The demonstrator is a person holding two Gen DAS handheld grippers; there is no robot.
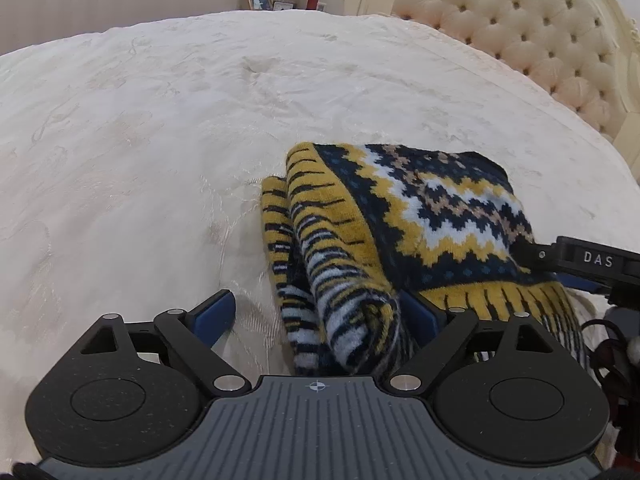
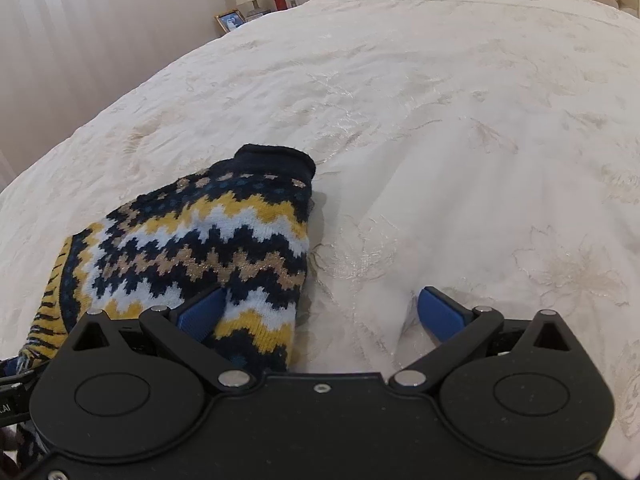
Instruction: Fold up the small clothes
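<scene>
On the cream bedspread (image 1: pixel 160 140), toward the edge nearest me, lies the small knitted sweater (image 1: pixel 400 216), bunched and partly folded, navy, yellow and white zigzags up. My left gripper (image 1: pixel 316 316) stands wide open, the striped fold lying between its blue pads, not pinched. My right gripper (image 2: pixel 320 312) is also spread wide, its left pad (image 2: pixel 202 314) touching the sweater's edge, the other on bare bedspread. Tufted headboard (image 1: pixel 520 32) at the far edge.
</scene>
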